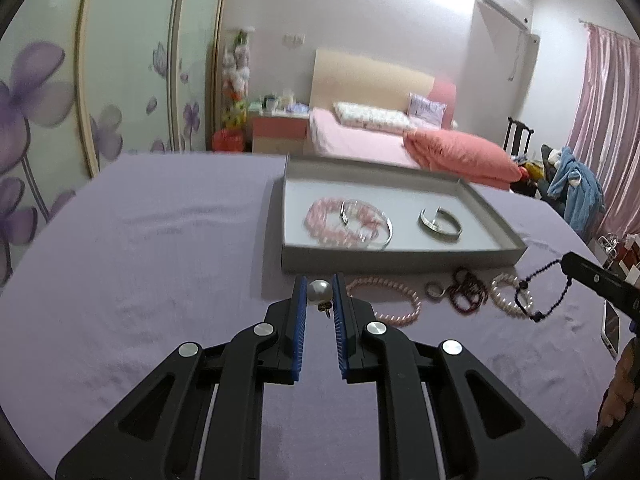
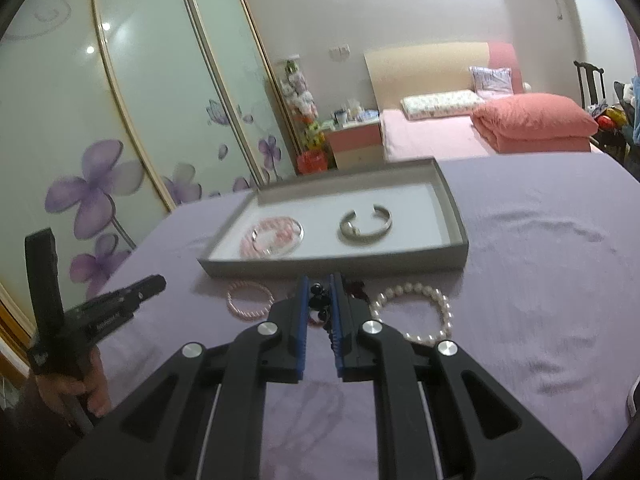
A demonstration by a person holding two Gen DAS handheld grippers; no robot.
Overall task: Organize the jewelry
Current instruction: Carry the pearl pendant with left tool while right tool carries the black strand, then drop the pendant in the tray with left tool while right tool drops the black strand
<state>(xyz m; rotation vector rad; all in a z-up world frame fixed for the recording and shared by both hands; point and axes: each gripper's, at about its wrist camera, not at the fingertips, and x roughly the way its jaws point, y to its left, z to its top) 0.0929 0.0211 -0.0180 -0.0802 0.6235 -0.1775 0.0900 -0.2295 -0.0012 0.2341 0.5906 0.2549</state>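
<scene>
My left gripper [image 1: 319, 289] is shut on a white pearl earring [image 1: 319, 291], held a little above the purple cloth in front of the grey tray [image 1: 400, 258]. In the tray lie a pink bead bracelet [image 1: 324, 220], a clear bangle [image 1: 370, 226] and a silver cuff [image 1: 440, 222]. My right gripper [image 2: 320, 296] is shut on a dark bead string [image 2: 319, 300], which dangles as a loop [image 1: 536, 292] in the left wrist view. On the cloth lie a pale pink bracelet [image 2: 248, 300], a white pearl bracelet [image 2: 420, 312], a small ring [image 1: 434, 290] and a dark red bead bracelet [image 1: 466, 294].
A purple cloth [image 1: 140, 260] covers the table. A phone [image 1: 610, 328] lies near its right edge. A person's hand [image 2: 92, 384] holds the left gripper [image 2: 158, 280]. Behind the table are a pink bed [image 1: 360, 136], a floral wardrobe [image 2: 100, 120] and a cluttered chair [image 1: 568, 184].
</scene>
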